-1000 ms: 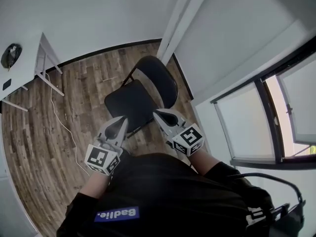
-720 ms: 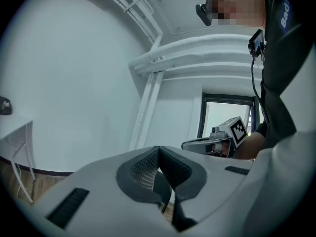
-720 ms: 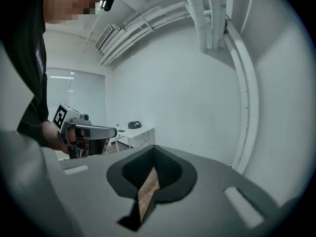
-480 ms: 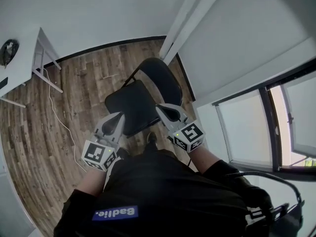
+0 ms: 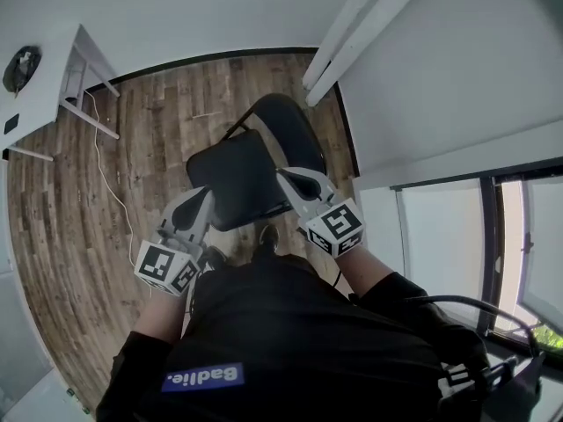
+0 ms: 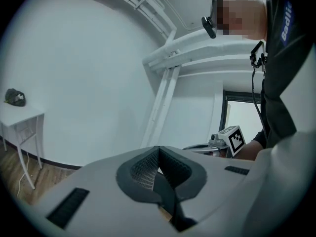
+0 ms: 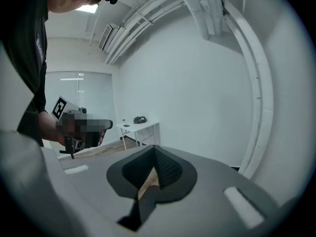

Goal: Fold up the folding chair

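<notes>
A black folding chair [image 5: 239, 179] stands unfolded on the wooden floor, its round backrest [image 5: 288, 134] toward the wall. My left gripper [image 5: 199, 202] hovers at the seat's near left edge, jaws shut on nothing. On the near right side of the seat, over the seat's edge, my right gripper [image 5: 295, 183] is also shut and empty. In the left gripper view the left gripper [image 6: 157, 158] has its pads closed together against a white wall. The right gripper view likewise shows the right gripper [image 7: 154, 161] closed. The chair does not show in either gripper view.
A white table [image 5: 40, 90] stands at the far left with a dark object [image 5: 21, 66] on it, and a white cable [image 5: 110, 196] trails over the floor. A white wall and pillar [image 5: 352, 29] rise right behind the chair. Windows lie to the right.
Both grippers have moved forward toward the chair seat and a little down, staying shut. The chair has not moved.
</notes>
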Motion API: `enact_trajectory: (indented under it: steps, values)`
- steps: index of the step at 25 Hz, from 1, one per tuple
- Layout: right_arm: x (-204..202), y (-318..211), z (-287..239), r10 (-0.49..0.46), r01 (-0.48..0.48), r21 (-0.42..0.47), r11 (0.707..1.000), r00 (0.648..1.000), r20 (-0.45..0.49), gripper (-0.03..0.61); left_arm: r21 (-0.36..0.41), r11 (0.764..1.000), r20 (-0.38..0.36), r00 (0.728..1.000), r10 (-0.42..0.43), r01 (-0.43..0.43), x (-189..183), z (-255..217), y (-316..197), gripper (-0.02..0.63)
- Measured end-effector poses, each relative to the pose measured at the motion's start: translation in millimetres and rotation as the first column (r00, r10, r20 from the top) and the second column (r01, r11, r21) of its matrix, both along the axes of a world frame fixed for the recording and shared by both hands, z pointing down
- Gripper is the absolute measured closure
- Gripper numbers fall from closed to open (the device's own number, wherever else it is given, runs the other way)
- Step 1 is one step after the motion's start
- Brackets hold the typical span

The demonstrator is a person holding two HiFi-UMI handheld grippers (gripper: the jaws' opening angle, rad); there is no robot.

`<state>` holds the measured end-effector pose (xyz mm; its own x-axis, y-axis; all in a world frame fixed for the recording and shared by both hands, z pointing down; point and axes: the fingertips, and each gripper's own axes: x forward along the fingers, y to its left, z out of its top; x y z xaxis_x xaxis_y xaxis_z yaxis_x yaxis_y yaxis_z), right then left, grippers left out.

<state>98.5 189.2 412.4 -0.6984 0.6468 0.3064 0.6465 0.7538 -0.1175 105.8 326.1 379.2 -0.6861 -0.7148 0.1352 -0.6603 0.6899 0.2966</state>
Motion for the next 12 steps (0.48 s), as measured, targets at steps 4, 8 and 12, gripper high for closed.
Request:
enact_trajectory:
  steps: [4,8,12]
  values:
    - [-18.8,-23.2,24.9,-0.017,0.017,0.017,1.000,1.000,-0.025,0.577,0.002,0.999,-0.032,0.999,-0.042,0.042,-15.9,23.1,-12.7,0.609]
    - [-27.3,-35.0,48.0,-0.015,0.017,0.030,0.999,0.998,-0.060,0.577,0.017,0.998,-0.076,0.995,-0.058,0.060,-18.1,51.2,-18.8,0.609]
    - [-36.8,-31.3,57.9,0.002,0.003,0.060,0.998,0.996,-0.084,0.577,0.039,0.998,-0.122,0.992,-0.037,0.042,-22.6,74.4,-13.2,0.609]
